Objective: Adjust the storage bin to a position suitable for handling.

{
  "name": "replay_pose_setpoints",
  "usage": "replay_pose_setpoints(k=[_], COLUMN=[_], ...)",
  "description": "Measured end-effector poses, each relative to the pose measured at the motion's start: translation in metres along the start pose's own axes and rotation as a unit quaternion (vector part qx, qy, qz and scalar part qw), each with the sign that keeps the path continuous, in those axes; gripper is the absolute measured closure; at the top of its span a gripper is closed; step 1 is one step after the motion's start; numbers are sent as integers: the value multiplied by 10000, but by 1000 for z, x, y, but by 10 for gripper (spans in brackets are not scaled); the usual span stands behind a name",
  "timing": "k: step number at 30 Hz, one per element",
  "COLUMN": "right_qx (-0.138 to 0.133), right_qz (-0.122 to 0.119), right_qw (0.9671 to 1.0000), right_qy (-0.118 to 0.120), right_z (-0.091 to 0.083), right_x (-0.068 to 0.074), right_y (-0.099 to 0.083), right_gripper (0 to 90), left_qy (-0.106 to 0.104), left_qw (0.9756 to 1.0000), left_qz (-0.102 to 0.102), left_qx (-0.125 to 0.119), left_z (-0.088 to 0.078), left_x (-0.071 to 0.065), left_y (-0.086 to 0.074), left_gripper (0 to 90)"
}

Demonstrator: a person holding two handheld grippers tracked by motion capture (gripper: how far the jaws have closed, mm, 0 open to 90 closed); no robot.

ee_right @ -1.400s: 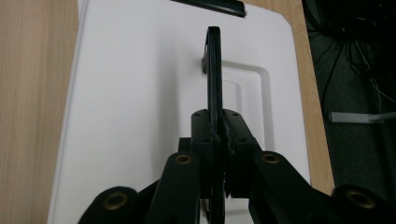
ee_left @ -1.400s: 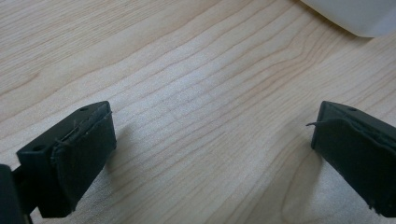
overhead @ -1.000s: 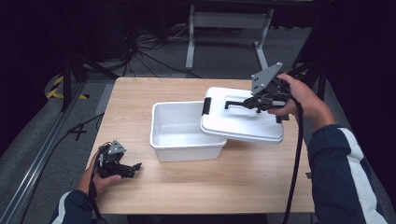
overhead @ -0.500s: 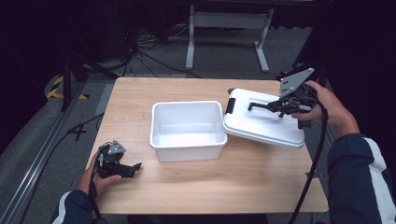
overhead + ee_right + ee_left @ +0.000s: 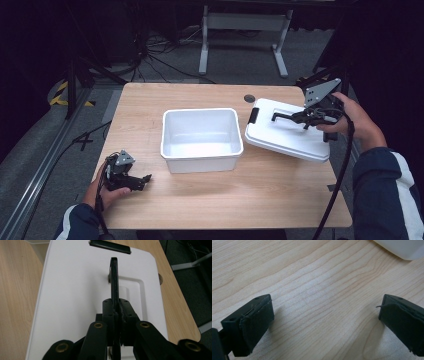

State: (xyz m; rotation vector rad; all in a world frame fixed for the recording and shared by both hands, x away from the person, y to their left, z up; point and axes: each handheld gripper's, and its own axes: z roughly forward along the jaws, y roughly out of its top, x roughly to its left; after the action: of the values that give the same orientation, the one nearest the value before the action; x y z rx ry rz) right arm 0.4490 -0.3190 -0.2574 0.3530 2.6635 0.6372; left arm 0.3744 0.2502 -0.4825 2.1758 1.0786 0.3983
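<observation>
An open white plastic bin [image 5: 202, 138] stands at the middle of the wooden table. Its white lid [image 5: 285, 135] hangs tilted just right of the bin, over the table's right side. My right gripper [image 5: 306, 117] is shut on the lid's black handle [image 5: 114, 277], which stands upright between the jaws in the right gripper view. A black latch [image 5: 110, 246] shows at the lid's [image 5: 75, 290] far edge. My left gripper [image 5: 141, 181] rests open on the table near the front left corner, with bare wood between its pads [image 5: 257, 325].
A round cable hole [image 5: 249, 98] sits in the table [image 5: 240, 195] behind the lid. A corner of the bin [image 5: 402, 248] shows at the top right of the left gripper view. Dark floor, cables and a metal stand frame [image 5: 245, 30] lie beyond the table.
My right gripper has carried the lid rightward off the bin, so the bin now stands fully open. The left gripper has stayed put.
</observation>
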Motion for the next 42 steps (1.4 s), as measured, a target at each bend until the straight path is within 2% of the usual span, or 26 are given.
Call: replay_pose_setpoints(k=[7, 17, 35, 42], right_qx=[55, 78, 193, 169], right_qz=[133, 190, 266, 399], right_qw=[9998, 9993, 9981, 9982], right_qy=[118, 315, 525, 414], right_z=[27, 58, 98, 107], right_x=[-1, 2, 10, 10], right_y=[-10, -15, -27, -30], right_gripper=[848, 847, 847, 846], left_qy=[2, 2, -2, -3], left_qw=[10000, 10000, 10000, 10000], left_qz=[7, -2, 12, 11], left_qx=[-6, -1, -7, -7], left_z=[0, 0, 0, 0], left_x=[0, 0, 0, 0], left_y=[0, 0, 0, 0], left_gripper=[3, 3, 2, 2])
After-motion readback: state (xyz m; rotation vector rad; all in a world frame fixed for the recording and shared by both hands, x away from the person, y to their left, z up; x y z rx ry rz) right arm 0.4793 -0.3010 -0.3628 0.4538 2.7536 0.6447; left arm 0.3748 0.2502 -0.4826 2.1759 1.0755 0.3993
